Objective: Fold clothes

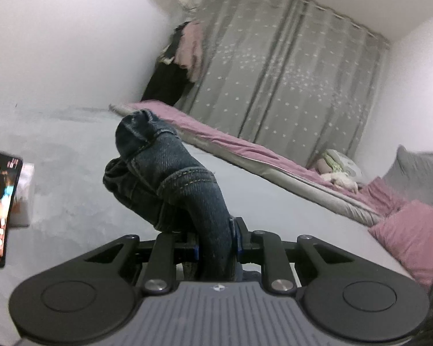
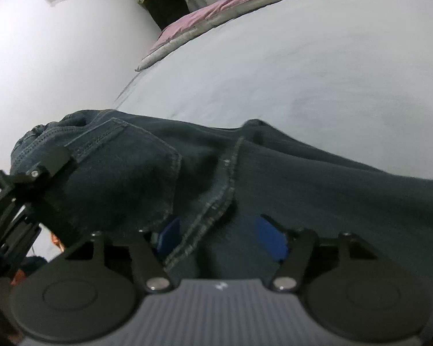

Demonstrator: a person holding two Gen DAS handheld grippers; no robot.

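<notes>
Dark blue jeans [image 1: 158, 170] rise in a bunched column from my left gripper [image 1: 218, 248], which is shut on a thick fold of denim between its blue pads. In the right wrist view the jeans [image 2: 303, 178] stretch across the lower frame above the pale bed sheet [image 2: 303, 72], back pocket and a seam facing the camera. My right gripper [image 2: 220, 239] holds a thick bunch of denim between its blue pads, its jaws kept fairly wide by the fabric. The left gripper [image 2: 47, 161] shows at the left edge, clamped on the waist end.
A lit phone [image 1: 0, 207] leans at the left of the bed sheet [image 1: 72, 201]. A pink and grey quilt [image 1: 231, 144] lies along the far side, and pink pillows [image 1: 412, 233] are at the right. Grey curtains [image 1: 288, 72] and hanging clothes [image 1: 179, 54] stand behind.
</notes>
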